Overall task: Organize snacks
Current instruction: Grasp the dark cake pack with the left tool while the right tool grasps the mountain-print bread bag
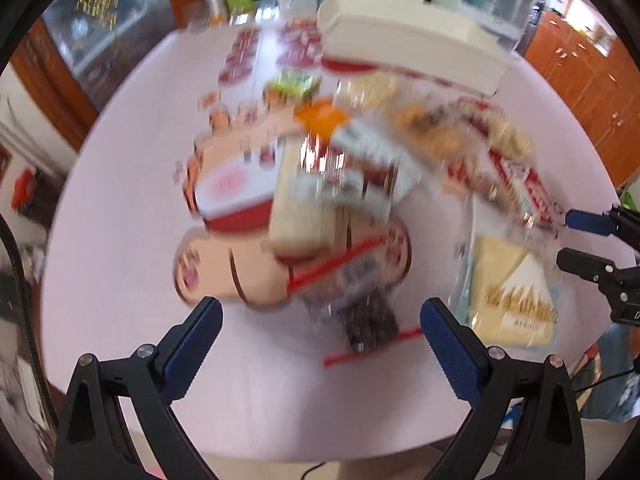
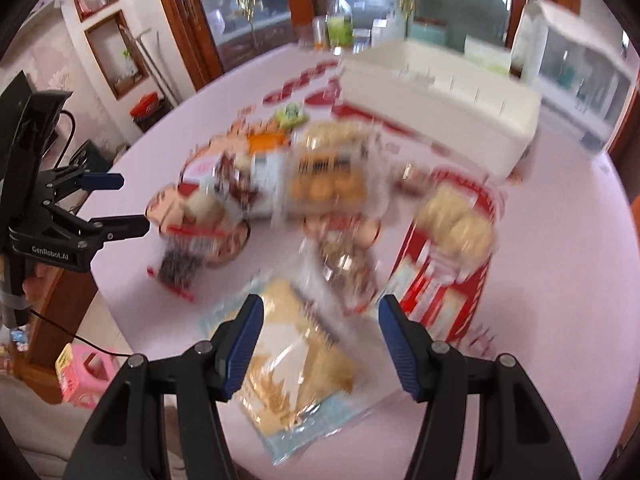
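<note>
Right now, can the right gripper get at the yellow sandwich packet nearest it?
Probably yes. The right gripper has open jaws above the yellow sandwich packet, which lies uncovered on the table's near edge.

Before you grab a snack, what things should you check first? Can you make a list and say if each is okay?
1. Right gripper jaws apart: ok, nothing between the pads.
2. Left gripper jaws apart: ok, empty.
3. A snack in front of the right gripper: ok, the yellow packet lies flat just beyond its fingers.
4. White storage box open to receive snacks: cannot tell, too blurred.
5. Yellow packet free of the pile: cannot tell, a clear bag may overlap its far edge.
6. Grippers apart from each other: ok.
</note>
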Demonstrator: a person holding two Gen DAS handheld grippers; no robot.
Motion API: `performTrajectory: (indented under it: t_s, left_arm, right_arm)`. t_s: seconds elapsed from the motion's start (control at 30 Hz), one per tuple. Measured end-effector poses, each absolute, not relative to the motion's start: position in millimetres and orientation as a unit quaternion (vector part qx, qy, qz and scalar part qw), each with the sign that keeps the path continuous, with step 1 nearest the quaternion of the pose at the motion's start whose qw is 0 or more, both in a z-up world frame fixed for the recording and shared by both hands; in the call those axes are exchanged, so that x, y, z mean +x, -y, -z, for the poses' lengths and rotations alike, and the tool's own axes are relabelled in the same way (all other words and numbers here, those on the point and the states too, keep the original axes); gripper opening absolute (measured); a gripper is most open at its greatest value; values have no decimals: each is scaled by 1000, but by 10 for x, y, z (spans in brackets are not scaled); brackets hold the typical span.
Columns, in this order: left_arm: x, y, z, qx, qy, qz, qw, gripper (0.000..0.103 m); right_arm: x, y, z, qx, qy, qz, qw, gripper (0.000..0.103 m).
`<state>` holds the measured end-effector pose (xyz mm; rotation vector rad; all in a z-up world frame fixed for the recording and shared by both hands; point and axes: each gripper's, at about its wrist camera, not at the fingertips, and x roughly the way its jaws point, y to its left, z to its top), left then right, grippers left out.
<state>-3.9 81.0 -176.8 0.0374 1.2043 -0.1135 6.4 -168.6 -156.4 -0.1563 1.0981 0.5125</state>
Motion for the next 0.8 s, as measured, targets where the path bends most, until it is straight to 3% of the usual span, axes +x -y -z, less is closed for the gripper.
performTrajectory:
  t_s: [0.2,0.43,0.6,0.8]
  left_arm:
    - [-131,-784,2044,-22,-592,47,804,99]
    - [-43,-732,2256,-48,-606,24,794,99]
    - [22,-674,2337,-53,-615,12,786,98]
    - [93,-587,2407,-34,-618,0,785,82]
  right_arm:
    - [17,1666,1883,-61,-544,-248,799,61]
    - [-4,1495,1897,-103,-515,-295,798,97]
    - [-47,1279,2037,-185,-508,-316,779,99]
    - [11,1235,2169,-191,-526,-319,765,102]
